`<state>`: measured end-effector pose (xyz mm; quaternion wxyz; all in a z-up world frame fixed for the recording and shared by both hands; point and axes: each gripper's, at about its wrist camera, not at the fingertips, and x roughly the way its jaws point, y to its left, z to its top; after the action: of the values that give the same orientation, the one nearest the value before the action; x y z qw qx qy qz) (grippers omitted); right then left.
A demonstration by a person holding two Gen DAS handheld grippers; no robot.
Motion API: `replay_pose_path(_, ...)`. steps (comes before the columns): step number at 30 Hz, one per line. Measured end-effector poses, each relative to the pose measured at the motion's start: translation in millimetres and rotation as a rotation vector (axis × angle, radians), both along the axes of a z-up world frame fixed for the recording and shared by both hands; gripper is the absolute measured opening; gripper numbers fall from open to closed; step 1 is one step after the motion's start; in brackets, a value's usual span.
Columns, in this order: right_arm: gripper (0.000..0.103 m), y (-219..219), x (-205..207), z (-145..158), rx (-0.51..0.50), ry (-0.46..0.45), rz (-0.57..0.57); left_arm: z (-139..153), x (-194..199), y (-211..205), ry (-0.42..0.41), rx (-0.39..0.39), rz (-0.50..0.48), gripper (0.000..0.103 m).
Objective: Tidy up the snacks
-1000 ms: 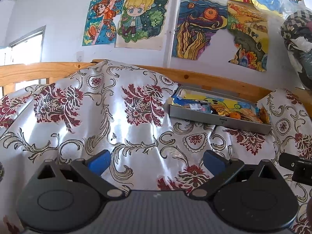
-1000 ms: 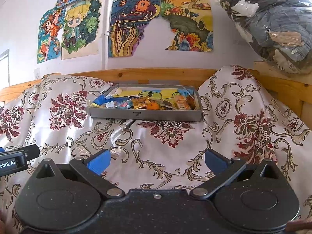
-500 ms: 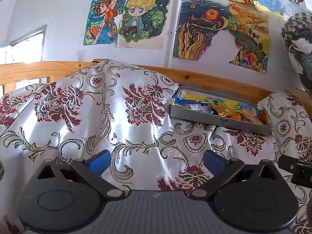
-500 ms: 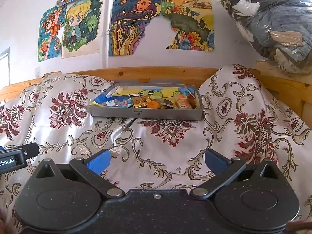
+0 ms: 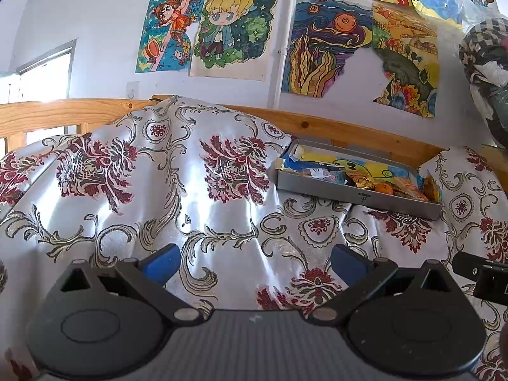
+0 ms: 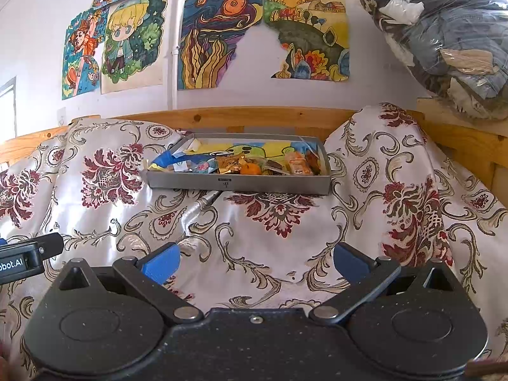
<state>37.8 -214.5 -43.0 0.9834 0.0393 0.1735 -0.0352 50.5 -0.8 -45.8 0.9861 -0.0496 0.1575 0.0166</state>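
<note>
Snacks point(image 5: 365, 176) fill a shallow grey tray point(image 5: 320, 187) that sits on a satin cloth point(image 5: 197, 209) printed with dark red flowers and pale scrolls, seen to the upper right in the left wrist view. Among them an orange fruit point(image 5: 383, 188) lies toward the tray's right end, beside shiny wrappers. The left claw point(image 5: 255, 262) hovers low over the cloth, well apart from the tray, its blue-tipped fingers point(image 5: 160, 262) spread wide with nothing between them. A wooden rail point(image 5: 317, 128) runs behind the cloth, and colourful drawings point(image 5: 235, 28) hang on the white wall above it. At the right edge, part of the other black tool pokes into view.

From the right wrist view, the tray point(image 6: 197, 184) is almost straight ahead, resting in a dip of the cloth point(image 6: 285, 238) between two raised folds. The snacks point(image 6: 254, 162) lie heaped inside: the orange fruit point(image 6: 250, 169) near the middle, gold wrappers to its left, blue packets at the left end and an orange packet point(image 6: 297, 165) toward the right. The right claw point(image 6: 255, 262) is also wide open and holds nothing, its blue fingers point(image 6: 349, 262) above bare cloth, well short of the tray. A clear plastic bag of clothes point(image 6: 444, 38) sits on a wooden ledge at upper right. The left tool's black body shows at the left edge.
</note>
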Motion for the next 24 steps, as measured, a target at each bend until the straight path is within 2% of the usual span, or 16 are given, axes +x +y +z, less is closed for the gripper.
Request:
replay_pose_path(12,0.102,0,0,0,0.000,0.001,0.000,-3,-1,0,0.008,0.006,-0.004,0.102)
replay_pose_path(17,0.102,0,1,0,-0.001,0.003,0.001,-1,3,-7,0.059,0.057,0.036,0.102)
replay_pose_path(24,0.102,1,-3,-3,-0.001,0.008,0.001,-2,2,-14,0.083,0.064,-0.009,0.102)
